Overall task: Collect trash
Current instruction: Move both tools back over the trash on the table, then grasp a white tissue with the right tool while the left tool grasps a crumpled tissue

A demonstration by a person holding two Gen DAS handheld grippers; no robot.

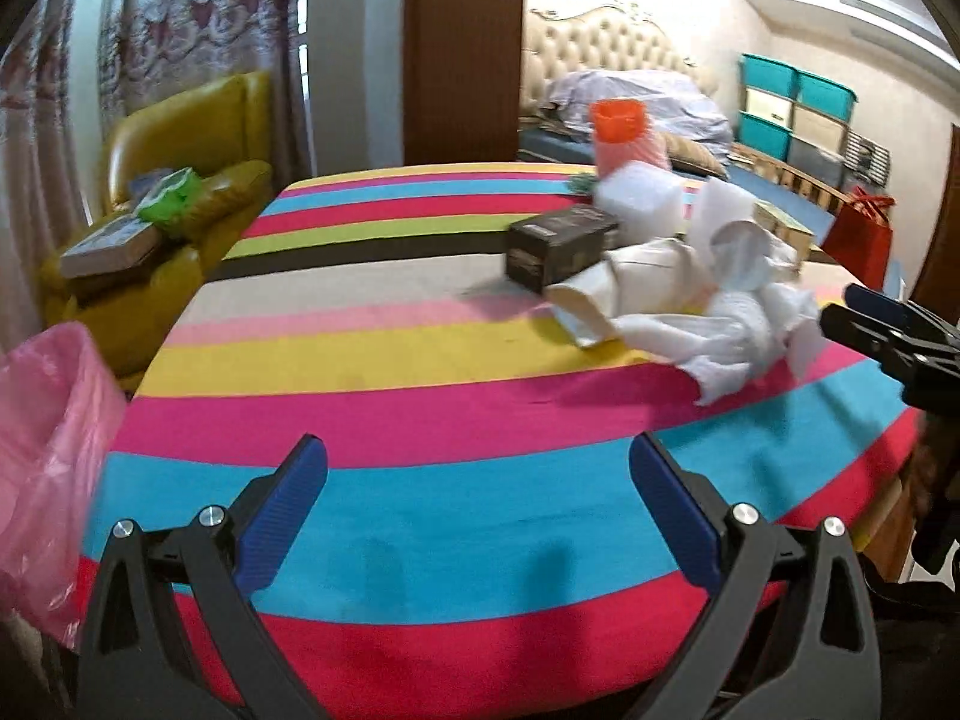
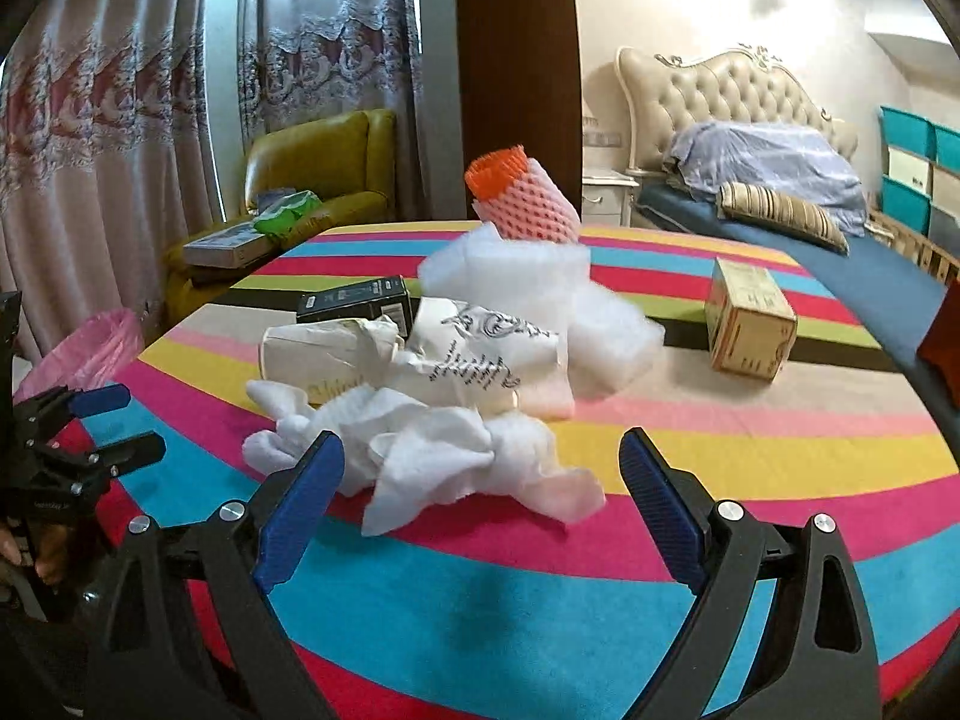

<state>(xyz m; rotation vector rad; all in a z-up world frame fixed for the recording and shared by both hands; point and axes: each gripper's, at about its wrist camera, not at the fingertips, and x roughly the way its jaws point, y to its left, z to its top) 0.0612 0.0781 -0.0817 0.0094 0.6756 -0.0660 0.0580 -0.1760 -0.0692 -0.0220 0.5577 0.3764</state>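
Observation:
A pile of trash lies on the striped tablecloth (image 2: 540,600): crumpled white tissue (image 2: 444,456), a white paper bag with script (image 2: 480,354), white foam wrap (image 2: 540,288), a pink and orange foam net (image 2: 522,198), a black box (image 2: 354,300) and a cardboard box (image 2: 750,324). My right gripper (image 2: 480,504) is open, just in front of the tissue. My left gripper (image 1: 480,510) is open and empty over the table's near left part, apart from the pile (image 1: 720,300). A pink trash bag (image 1: 42,450) hangs at the table's left edge.
A yellow armchair (image 1: 180,150) with books stands behind the table on the left by the curtains. A bed (image 2: 780,192) and teal storage boxes (image 1: 792,102) are at the back right. A red bag (image 1: 858,234) stands at the right.

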